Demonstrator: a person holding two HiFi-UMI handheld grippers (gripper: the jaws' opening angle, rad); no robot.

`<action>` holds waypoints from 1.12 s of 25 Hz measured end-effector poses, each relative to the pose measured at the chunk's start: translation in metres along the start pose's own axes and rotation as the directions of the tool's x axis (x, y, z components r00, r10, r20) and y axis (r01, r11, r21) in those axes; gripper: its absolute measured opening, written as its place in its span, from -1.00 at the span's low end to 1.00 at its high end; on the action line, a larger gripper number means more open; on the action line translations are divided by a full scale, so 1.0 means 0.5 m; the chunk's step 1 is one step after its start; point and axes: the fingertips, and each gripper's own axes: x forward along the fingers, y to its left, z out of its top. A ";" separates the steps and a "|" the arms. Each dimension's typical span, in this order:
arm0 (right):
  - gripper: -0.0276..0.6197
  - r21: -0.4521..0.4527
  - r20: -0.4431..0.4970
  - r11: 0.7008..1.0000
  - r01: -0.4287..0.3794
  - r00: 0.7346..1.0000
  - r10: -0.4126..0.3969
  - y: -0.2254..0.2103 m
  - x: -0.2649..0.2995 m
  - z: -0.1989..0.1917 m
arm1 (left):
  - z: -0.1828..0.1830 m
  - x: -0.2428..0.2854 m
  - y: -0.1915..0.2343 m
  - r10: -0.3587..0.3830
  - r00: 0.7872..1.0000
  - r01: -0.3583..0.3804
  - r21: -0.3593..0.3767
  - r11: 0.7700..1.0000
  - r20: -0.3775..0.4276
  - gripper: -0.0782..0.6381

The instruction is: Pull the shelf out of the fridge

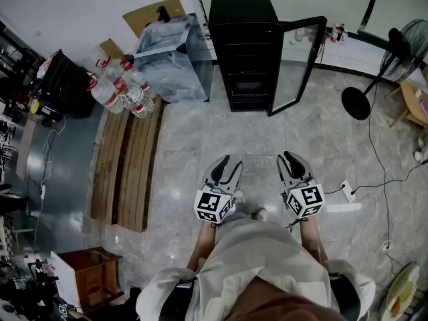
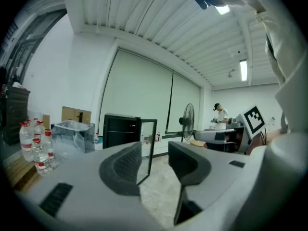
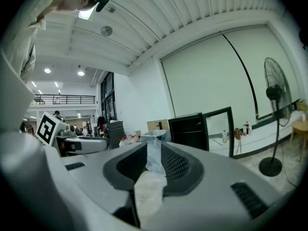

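One fridge [image 1: 244, 45], door [image 1: 297, 65] open, on tiled floor [image 1: 200, 132] | left claw [image 1: 231, 162] part-open, empty | right claw [image 1: 289, 158] closed, empty

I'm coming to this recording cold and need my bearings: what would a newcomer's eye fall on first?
The black fridge stands at the far wall, its glass door swung open. Nearer, the person holds the left gripper, jaws apart and empty, beside the right gripper, jaws shut. A clear plastic box sits left of the fridge.
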 end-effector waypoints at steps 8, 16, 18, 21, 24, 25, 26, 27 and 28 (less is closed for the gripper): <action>-0.65 -0.015 0.017 1.000 0.018 1.000 -0.017 0.011 0.059 0.004 | 0.031 0.040 0.040 -0.047 0.999 0.046 0.033 0.998 0.026 -0.39; -0.58 -0.048 0.043 0.999 0.019 0.999 -0.017 0.016 0.145 0.040 | 0.070 0.080 0.117 -0.043 0.996 0.039 0.049 0.998 0.078 -0.30; -0.57 -0.052 0.045 0.998 0.018 0.999 -0.015 0.021 0.164 0.043 | 0.076 0.088 0.139 -0.038 0.996 0.033 0.057 0.998 0.085 -0.28; -0.56 -0.048 0.042 0.999 0.024 0.999 -0.022 0.026 0.188 0.042 | 0.080 0.097 0.164 -0.045 0.995 0.040 0.067 0.997 0.084 -0.28; -0.56 -0.044 0.039 0.998 0.038 0.999 -0.036 0.031 0.210 0.044 | 0.084 0.106 0.185 -0.066 0.995 0.060 0.077 0.995 0.076 -0.28; -0.56 -0.044 0.039 0.998 0.043 0.998 -0.042 0.033 0.218 0.045 | 0.086 0.109 0.192 -0.074 0.994 0.068 0.078 0.995 0.075 -0.28; -0.56 -0.044 0.038 0.998 0.049 0.998 -0.047 0.035 0.226 0.046 | 0.087 0.111 0.199 -0.083 0.994 0.077 0.079 0.994 0.076 -0.28; -0.56 -0.046 0.039 0.997 0.055 0.998 -0.053 0.037 0.233 0.047 | 0.089 0.113 0.207 -0.091 0.993 0.085 0.081 0.993 0.076 -0.28; -0.56 -0.048 0.040 0.997 0.061 0.997 -0.059 0.039 0.240 0.048 | 0.090 0.115 0.214 -0.098 0.992 0.091 0.084 0.992 0.077 -0.28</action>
